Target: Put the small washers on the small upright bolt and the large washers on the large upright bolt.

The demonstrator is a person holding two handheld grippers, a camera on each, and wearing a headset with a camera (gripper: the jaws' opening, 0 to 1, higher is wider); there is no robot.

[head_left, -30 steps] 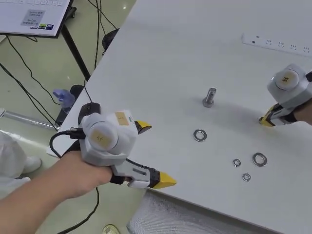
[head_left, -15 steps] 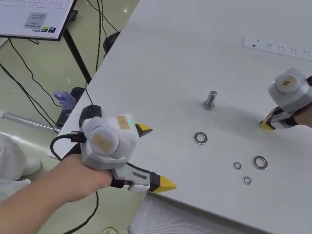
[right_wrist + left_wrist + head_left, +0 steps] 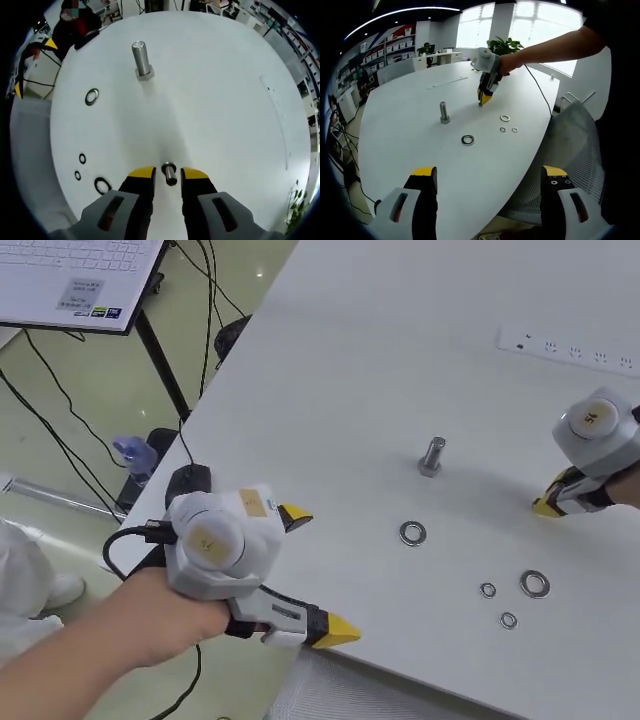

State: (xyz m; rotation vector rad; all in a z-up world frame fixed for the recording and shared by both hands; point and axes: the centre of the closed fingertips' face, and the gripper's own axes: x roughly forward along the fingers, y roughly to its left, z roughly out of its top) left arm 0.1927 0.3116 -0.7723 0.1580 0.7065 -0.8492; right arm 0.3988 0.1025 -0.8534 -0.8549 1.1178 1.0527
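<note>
The left gripper (image 3: 318, 573) hovers at the worktop's (image 3: 350, 390) near edge, jaws spread wide and empty. The right gripper's (image 3: 168, 176) jaws stand slightly parted either side of the small bolt (image 3: 169, 172). The large bolt (image 3: 431, 455) stands mid-worktop. The large washers (image 3: 412, 533) and small washers (image 3: 487, 590) lie flat nearer the edge.

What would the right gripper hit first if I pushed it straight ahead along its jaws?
The small upright bolt, standing right at the right gripper's tips; the large upright bolt stands well beyond, depth unclear.
</note>
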